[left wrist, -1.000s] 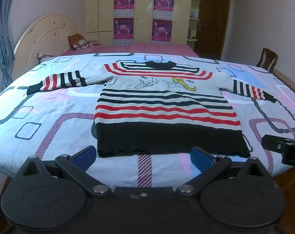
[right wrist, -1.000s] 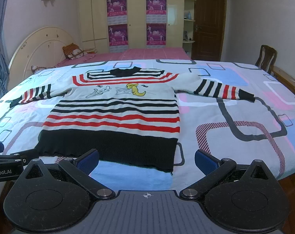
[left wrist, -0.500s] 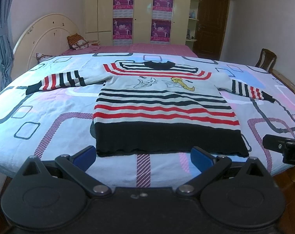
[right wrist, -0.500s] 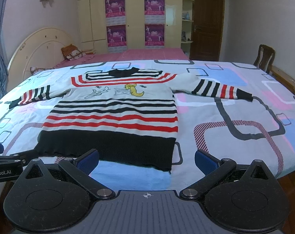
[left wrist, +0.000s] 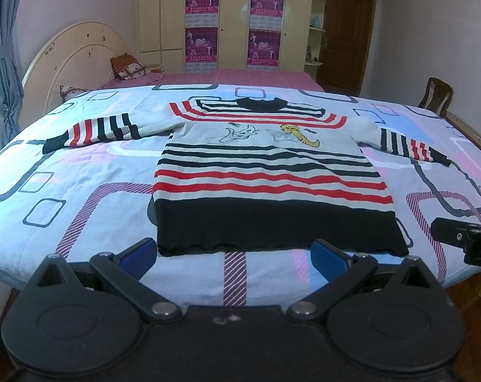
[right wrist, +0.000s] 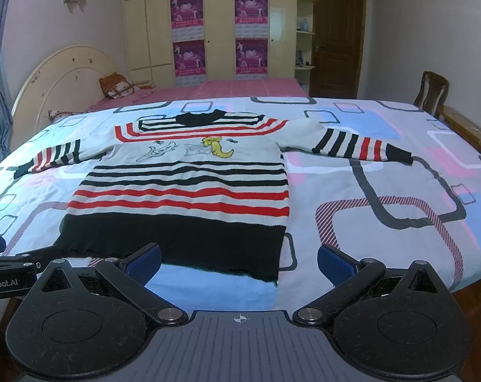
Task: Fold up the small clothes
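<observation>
The left gripper [left wrist: 232, 251] and the right gripper [right wrist: 239, 259] are both black, with two big round parts, shiny silver screws, bent black arms and blue pads [right wrist: 332, 262] at the tips, and the left one has white letters on its side.

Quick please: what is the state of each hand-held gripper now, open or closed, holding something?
Left hand-held gripper: open, holding nothing, near the sweater hem.
Right hand-held gripper: open, holding nothing.
</observation>
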The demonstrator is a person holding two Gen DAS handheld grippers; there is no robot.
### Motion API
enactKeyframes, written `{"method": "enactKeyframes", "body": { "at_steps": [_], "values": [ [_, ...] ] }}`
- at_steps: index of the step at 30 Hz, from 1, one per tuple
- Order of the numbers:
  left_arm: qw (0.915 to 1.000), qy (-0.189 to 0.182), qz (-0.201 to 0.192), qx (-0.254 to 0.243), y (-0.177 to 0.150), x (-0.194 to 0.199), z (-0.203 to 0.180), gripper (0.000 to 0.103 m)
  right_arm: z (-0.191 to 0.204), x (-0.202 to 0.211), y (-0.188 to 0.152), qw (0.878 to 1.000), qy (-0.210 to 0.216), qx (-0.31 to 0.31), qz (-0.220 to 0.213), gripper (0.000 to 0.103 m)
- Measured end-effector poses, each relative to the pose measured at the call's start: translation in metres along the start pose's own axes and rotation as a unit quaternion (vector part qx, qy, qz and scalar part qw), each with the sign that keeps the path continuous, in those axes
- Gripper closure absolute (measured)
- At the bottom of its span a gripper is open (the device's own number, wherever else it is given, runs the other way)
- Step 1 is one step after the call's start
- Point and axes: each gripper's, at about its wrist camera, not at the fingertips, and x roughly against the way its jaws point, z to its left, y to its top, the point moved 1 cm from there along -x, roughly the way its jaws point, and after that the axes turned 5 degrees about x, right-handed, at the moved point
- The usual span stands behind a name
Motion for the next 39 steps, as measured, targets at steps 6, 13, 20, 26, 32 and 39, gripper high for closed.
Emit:
{"method": "enactKeyframes", "body": {
  "at_steps": [6,13,20,26,32,39],
  "values": [
    [1.0,-0.002,0.0,-0.004,0.0,0.0,0.0,0.0,0.0,-0.004,0.001,1.0,0.001,0.0,0.002,0.0],
    [1.0,-0.004,0.004,-0.007,0.001,-0.003,-0.003,0.0,0.0,-0.006,0.001,1.0,0.0,-0.002,0.004,0.0],
    [0.9993,-0.037,-0.004,-0.009,0.018,-0.011,-0.004,0.0,-0.012,-0.017,0.006,1.0,-0.007,-0.017,0.006,0.0],
    [0.999,-0.039,-0.01,-0.018,0.043,-0.033,-0.009,0.0,-0.028,-0.033,0.025,0.999,-0.027,-0.033,-0.002,0.0],
    [0.9989,-0.034,0.01,-0.032,0.058,-0.063,-0.007,0.0,-0.036,-0.052,0.045,0.998,-0.035,-0.05,-0.011,0.0],
    [0.9977,-0.023,0.009,-0.063,0.086,-0.098,-0.003,0.0,-0.046,-0.08,0.072,0.996,-0.034,-0.078,-0.032,0.0]
  ]
}}
